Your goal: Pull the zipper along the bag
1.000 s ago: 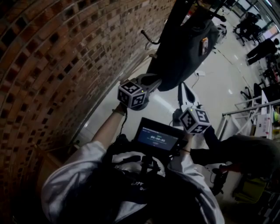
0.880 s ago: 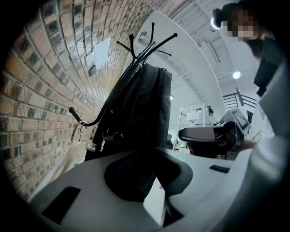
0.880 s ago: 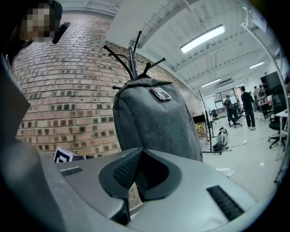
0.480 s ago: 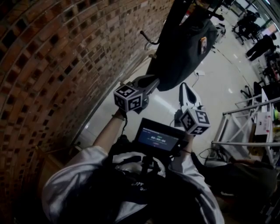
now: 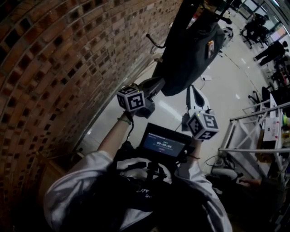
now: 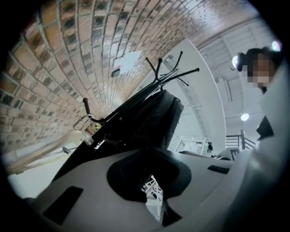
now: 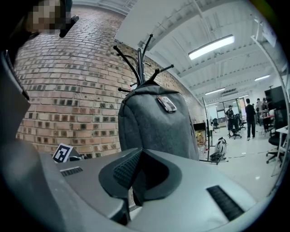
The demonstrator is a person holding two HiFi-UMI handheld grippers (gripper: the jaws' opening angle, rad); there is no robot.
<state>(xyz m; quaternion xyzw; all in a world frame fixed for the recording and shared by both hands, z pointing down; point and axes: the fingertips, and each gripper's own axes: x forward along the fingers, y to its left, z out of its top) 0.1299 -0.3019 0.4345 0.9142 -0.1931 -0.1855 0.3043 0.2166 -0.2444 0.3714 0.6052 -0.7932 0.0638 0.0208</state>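
Observation:
A dark grey backpack (image 5: 190, 50) hangs from a black coat rack (image 5: 183, 13) beside a brick wall. The left gripper view looks up along the backpack (image 6: 145, 122). The right gripper view faces the backpack's (image 7: 156, 122) front, which carries a small badge. My left gripper (image 5: 158, 83) points up at the bag's lower left edge. Its jaws have just been closing, and in the left gripper view the left gripper (image 6: 152, 181) shows only a thin slit with nothing in it. My right gripper (image 5: 191, 88) hangs below the bag, apart from it. In its own view the right gripper (image 7: 136, 176) is shut and empty. I cannot make out the zipper pull.
The brick wall (image 5: 54, 68) curves along the left. A metal frame rack (image 5: 244, 131) stands at the right. People and office chairs (image 5: 272, 50) are far off across the pale floor. A lit screen (image 5: 163, 144) sits on the person's chest below both grippers.
The left gripper has rolled, so its marker cube shows other faces, and it has edged slightly left. The right gripper's fingers now point up more. A person at lower right has moved out of view.

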